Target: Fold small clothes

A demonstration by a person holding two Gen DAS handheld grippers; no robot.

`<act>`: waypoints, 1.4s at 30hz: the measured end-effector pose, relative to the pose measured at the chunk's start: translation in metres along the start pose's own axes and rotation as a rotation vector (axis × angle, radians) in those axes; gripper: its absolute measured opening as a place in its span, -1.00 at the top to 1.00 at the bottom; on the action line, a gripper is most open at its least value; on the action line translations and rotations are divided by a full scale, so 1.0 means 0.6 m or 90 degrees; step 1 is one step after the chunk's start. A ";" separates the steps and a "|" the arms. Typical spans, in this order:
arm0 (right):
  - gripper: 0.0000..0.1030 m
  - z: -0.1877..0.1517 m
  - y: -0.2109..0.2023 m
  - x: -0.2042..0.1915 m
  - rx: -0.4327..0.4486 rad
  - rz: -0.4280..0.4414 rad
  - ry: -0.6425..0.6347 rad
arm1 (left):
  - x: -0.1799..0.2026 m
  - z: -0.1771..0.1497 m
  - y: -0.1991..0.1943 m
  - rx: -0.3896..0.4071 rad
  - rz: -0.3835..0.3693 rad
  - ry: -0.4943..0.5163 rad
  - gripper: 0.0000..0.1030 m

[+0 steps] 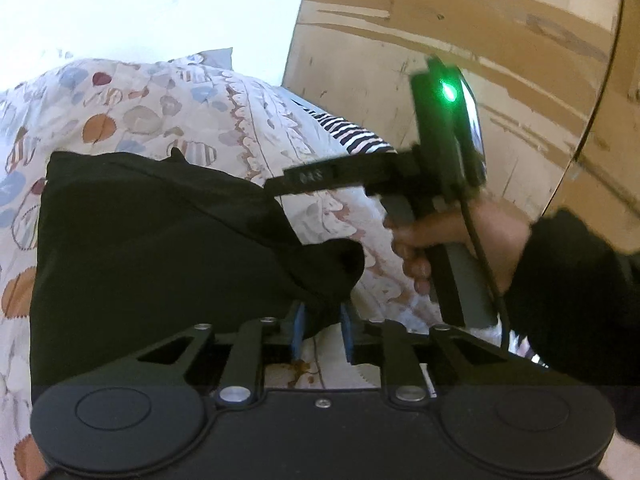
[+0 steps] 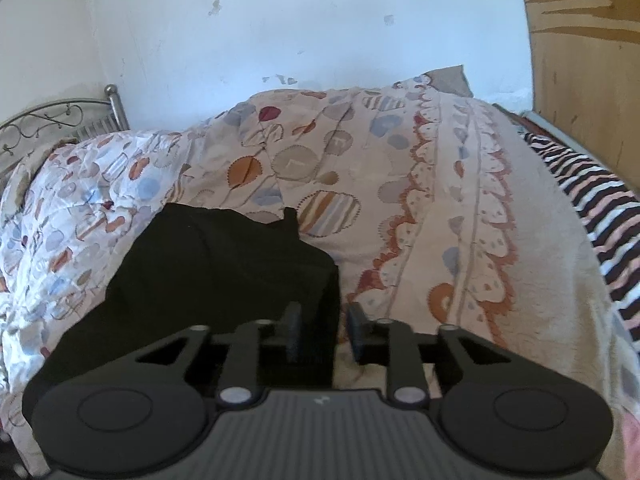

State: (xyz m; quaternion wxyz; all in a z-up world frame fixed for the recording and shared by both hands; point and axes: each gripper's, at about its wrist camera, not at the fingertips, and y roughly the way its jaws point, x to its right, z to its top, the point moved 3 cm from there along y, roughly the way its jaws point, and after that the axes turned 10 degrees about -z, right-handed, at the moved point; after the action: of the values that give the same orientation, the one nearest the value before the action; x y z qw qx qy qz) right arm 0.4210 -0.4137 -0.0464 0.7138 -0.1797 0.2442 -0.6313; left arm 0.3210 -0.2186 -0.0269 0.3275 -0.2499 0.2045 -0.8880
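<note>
A black garment (image 1: pixel 160 248) lies on the patterned bedspread (image 1: pixel 132 108). In the left wrist view my left gripper (image 1: pixel 322 330) has its blue pads apart, with a bunched corner of the garment (image 1: pixel 332 276) lying between them; whether they grip it is unclear. My right gripper (image 1: pixel 288 180), held in a hand, reaches across to the garment's far right edge; its jaw state is hidden there. In the right wrist view the garment (image 2: pixel 216 272) lies under my right gripper (image 2: pixel 324 334), whose jaws stand apart over the garment's right edge.
A wooden wardrobe (image 1: pixel 460 40) stands to the right of the bed. A striped black, white and pink cloth (image 2: pixel 592 208) lies along the bed's right edge. A metal headboard (image 2: pixel 48 124) and white wall (image 2: pixel 280 20) are beyond. A crumpled pillow area (image 2: pixel 60 208) lies left.
</note>
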 end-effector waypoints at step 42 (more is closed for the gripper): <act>-1.00 -0.058 -0.037 0.002 -0.003 0.105 0.004 | -0.278 0.022 -0.080 0.015 0.233 -0.183 -0.99</act>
State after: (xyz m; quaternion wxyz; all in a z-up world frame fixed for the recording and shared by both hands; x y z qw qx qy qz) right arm 0.3833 -0.4158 -0.0622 0.7625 -0.1585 0.2615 -0.5701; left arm 0.4160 -0.0732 -0.0426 0.5119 -0.3284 0.1872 -0.7714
